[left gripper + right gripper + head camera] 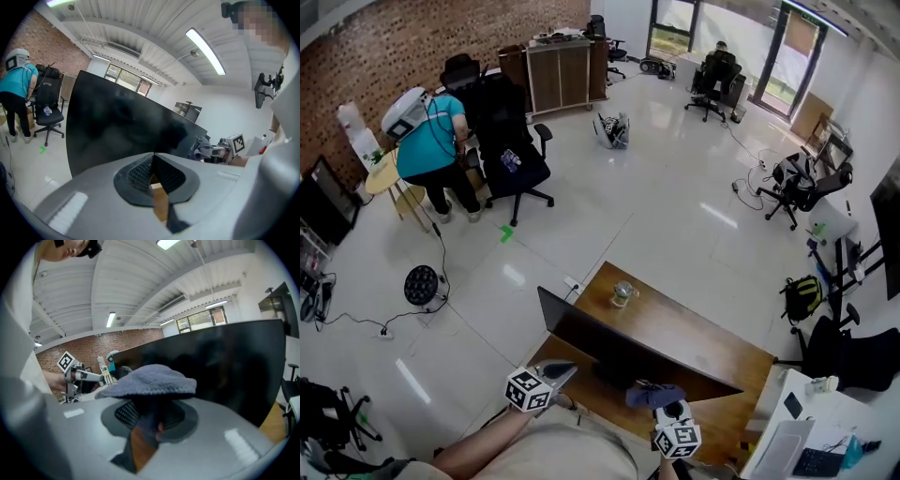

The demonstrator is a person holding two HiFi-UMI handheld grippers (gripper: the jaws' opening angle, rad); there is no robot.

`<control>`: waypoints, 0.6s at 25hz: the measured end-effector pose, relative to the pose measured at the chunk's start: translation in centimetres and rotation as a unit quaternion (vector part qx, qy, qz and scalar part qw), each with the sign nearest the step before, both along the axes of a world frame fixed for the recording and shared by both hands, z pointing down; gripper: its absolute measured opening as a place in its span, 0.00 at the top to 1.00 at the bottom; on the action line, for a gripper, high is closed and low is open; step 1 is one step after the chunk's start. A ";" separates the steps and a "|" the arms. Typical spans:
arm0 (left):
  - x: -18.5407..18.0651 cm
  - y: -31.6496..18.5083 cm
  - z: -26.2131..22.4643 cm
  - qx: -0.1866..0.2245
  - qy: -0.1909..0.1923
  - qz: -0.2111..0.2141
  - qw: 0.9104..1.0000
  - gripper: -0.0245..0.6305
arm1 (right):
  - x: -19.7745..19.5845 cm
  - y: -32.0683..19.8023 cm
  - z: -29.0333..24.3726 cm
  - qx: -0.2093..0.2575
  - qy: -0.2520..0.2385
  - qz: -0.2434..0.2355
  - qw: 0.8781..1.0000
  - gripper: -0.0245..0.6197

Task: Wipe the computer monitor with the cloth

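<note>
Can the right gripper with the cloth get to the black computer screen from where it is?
Probably yes. The right gripper is shut on the blue-grey cloth, and the monitor stands right ahead of it, with nothing showing between them.

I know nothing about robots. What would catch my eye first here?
A big dark monitor stands on a wooden desk just in front of the person. The right gripper has a blue-grey cloth pinched in its jaws close to the screen. The left gripper is shut and empty near the monitor's other end.
</note>
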State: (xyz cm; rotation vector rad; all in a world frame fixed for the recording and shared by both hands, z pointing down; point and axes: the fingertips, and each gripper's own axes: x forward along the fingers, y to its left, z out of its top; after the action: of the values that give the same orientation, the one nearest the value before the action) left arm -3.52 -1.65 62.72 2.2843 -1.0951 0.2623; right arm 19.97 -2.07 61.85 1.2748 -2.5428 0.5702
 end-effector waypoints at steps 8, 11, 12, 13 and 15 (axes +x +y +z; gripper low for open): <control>-1.3 3.4 1.8 -0.041 -0.023 0.001 0.999 0.96 | -1.5 0.0 0.6 0.003 -0.046 -0.013 0.999 0.82; -0.3 3.4 2.0 -0.049 -0.030 0.022 0.998 0.96 | -1.0 0.7 1.2 -0.002 -0.053 -0.005 0.999 0.82; 0.0 3.4 2.1 -0.053 -0.032 0.030 0.998 0.96 | -0.9 1.0 1.5 -0.005 -0.054 0.000 0.999 0.82; 0.3 3.3 2.3 -0.057 -0.035 0.038 0.997 0.96 | -0.7 1.3 1.7 -0.009 -0.054 0.004 0.998 0.82; 1.0 3.2 2.7 -0.063 -0.041 0.057 0.996 0.96 | -0.2 2.0 2.1 -0.016 -0.056 0.012 0.998 0.82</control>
State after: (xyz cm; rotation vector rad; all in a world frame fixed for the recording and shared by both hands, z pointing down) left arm -2.47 1.58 65.46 2.2433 -0.9612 0.4604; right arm 19.74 -0.05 63.90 1.2998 -2.5996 0.7018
